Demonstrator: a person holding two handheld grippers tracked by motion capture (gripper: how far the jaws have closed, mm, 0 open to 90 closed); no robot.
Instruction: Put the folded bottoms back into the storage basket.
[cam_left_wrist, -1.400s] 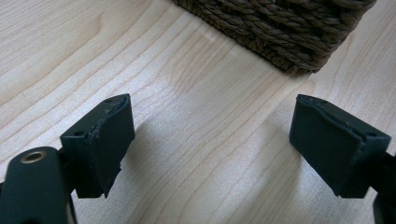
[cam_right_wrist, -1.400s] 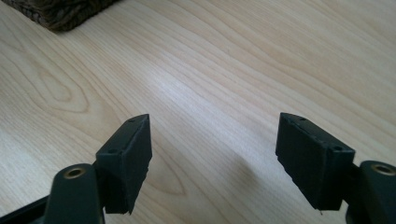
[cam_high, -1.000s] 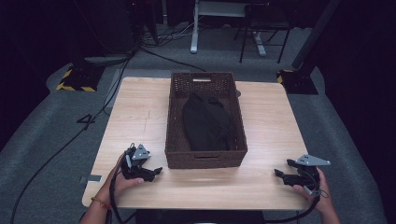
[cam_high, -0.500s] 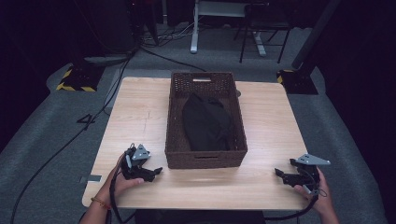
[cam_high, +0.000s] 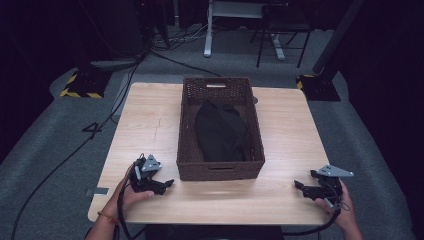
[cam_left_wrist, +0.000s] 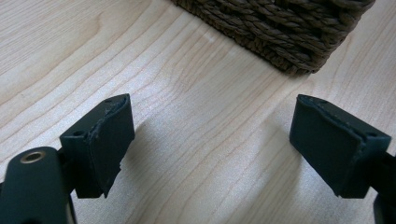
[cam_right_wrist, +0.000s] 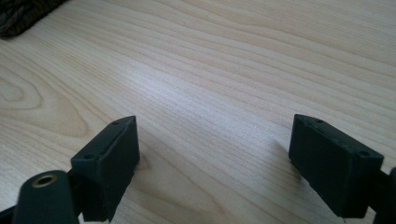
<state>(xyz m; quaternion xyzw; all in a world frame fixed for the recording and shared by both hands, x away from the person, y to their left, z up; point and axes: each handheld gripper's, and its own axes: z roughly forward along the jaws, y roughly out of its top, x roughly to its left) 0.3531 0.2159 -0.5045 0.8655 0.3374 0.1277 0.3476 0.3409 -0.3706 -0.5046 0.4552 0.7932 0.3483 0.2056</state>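
A dark brown woven basket (cam_high: 220, 170) stands in the middle of the light wooden table (cam_high: 150, 125), and a black garment (cam_high: 221, 131) lies inside it. My left gripper (cam_high: 167, 183) rests low on the table near the basket's front left corner, held by a hand. Its jaws are wide open with bare wood between them (cam_left_wrist: 212, 140), and the basket's corner (cam_left_wrist: 299, 42) lies just ahead. My right gripper (cam_high: 299, 186) sits near the table's front right, also open over bare wood (cam_right_wrist: 215, 149).
The table's front edge (cam_high: 215, 220) runs just behind both hands. Beyond the table are a grey floor with cables (cam_high: 120, 85), yellow-black striped blocks (cam_high: 80, 85), and desk and chair legs (cam_high: 260, 45) at the back.
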